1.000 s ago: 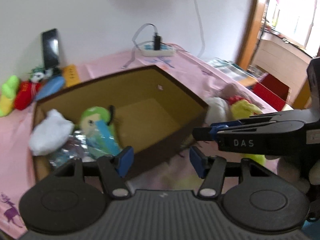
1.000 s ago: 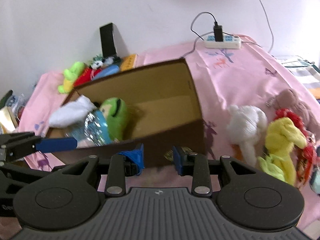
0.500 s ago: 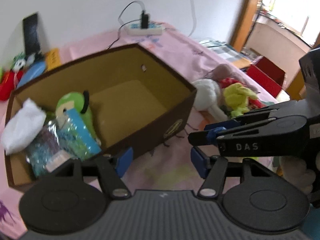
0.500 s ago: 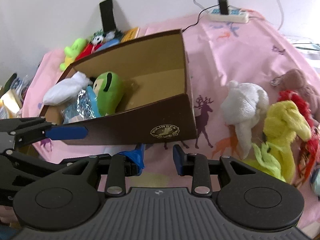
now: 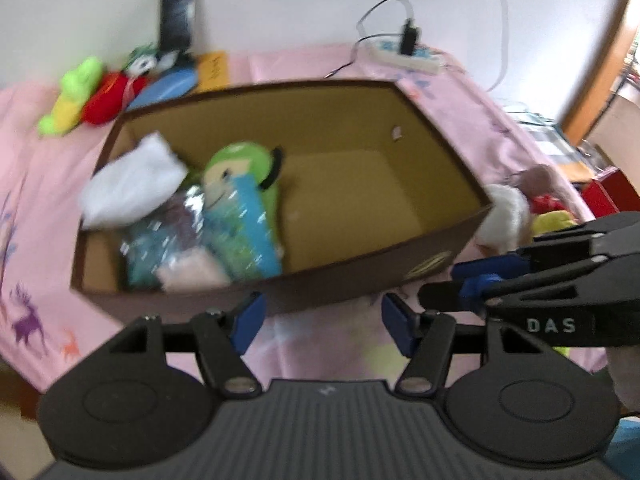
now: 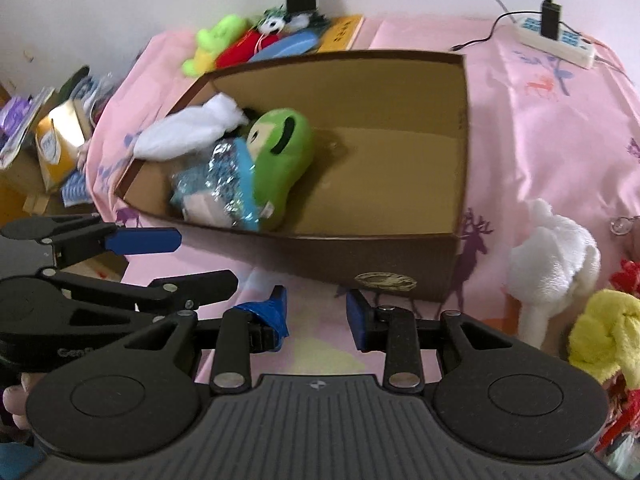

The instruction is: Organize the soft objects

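An open brown cardboard box (image 5: 340,284) (image 6: 360,256) sits on the pink deer-print cloth. In its left half lie a green plush (image 5: 240,160) (image 6: 284,148), a white soft piece (image 5: 132,184) (image 6: 188,132) and a blue sequin toy (image 5: 160,232) (image 6: 212,184). My left gripper (image 5: 322,316) (image 6: 180,260) hovers open and empty before the box's near wall. My right gripper (image 6: 316,312) (image 5: 480,280) hangs beside it, its jaws opening with nothing between them. Right of the box lie a white plush (image 6: 552,256) (image 5: 504,216) and a yellow plush (image 6: 604,328).
Behind the box's left end lie green, red and blue toys (image 5: 80,92) (image 6: 240,40) and a dark phone (image 5: 178,8) against the wall. A power strip (image 6: 556,40) (image 5: 408,58) with a cable is at the back right. Boxes and papers (image 6: 56,140) crowd the left of the cloth.
Both cameras now look more steeply down into the box, and both have rolled. The right gripper has shifted sideways along the box's near wall, and its jaws stand slightly wider.
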Action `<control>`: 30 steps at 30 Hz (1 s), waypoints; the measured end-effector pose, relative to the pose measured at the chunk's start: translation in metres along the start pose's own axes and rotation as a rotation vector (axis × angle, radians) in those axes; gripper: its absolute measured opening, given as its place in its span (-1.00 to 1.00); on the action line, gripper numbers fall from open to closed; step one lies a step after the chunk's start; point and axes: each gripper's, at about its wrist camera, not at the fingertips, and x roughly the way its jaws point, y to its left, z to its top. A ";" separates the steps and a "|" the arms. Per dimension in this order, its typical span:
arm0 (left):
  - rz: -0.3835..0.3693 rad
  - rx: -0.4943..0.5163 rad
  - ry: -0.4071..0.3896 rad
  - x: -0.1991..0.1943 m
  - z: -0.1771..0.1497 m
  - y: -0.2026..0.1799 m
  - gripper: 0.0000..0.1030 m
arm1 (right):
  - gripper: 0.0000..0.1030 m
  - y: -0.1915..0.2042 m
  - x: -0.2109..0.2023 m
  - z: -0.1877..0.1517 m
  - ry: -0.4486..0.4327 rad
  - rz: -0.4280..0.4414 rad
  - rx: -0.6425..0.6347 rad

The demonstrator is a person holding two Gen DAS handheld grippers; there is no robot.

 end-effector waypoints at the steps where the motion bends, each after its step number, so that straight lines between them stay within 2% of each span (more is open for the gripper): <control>1: 0.015 -0.018 0.013 0.002 -0.003 0.003 0.24 | -0.70 0.002 0.003 0.001 0.014 -0.001 -0.010; 6: 0.093 -0.083 0.059 0.006 -0.012 0.019 0.24 | -0.70 0.013 0.010 0.003 0.065 0.009 -0.045; 11: 0.143 -0.114 0.066 0.001 -0.013 0.028 0.24 | -0.69 0.024 0.010 0.004 0.070 -0.004 -0.068; 23: 0.206 -0.072 -0.013 -0.028 0.005 0.028 0.24 | -0.69 0.042 -0.010 0.015 0.007 -0.045 -0.059; 30: 0.214 -0.056 -0.052 -0.035 0.022 0.029 0.26 | -0.69 0.046 -0.018 0.024 -0.045 -0.090 -0.024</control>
